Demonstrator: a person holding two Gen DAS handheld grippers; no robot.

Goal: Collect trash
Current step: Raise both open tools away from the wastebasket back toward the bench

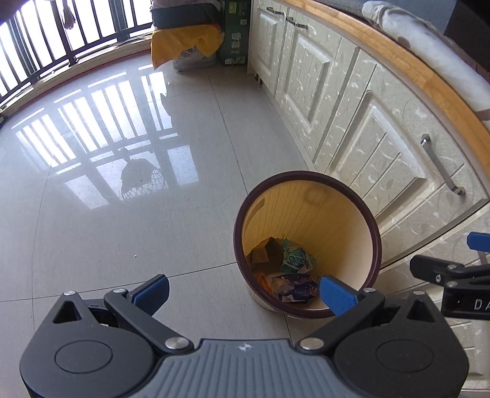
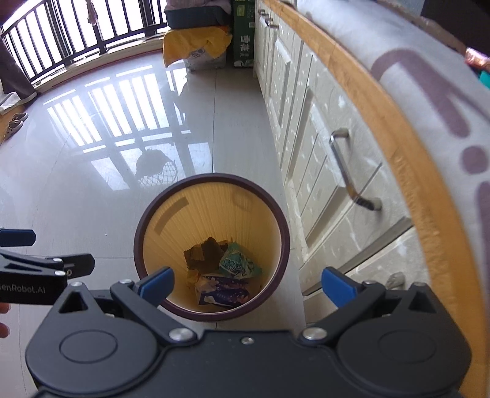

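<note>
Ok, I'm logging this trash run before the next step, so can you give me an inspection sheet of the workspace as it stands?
Surface: glossy tiled floor, bare around the bin, window bars reflected in it.
Job's things: round trash bin upright beside the cabinets; wrappers lie at its bottom.
Clutter: nothing loose seen on the floor near the bin.
Grippers: left gripper and right gripper both over the bin, jaws wide apart, holding nothing.
Cables: nothing seen.
Surroundings: cream cabinets with metal handles under a wood-edged counter; green box and yellow cloth at the far wall; balcony railing; sandals at far left.
</note>
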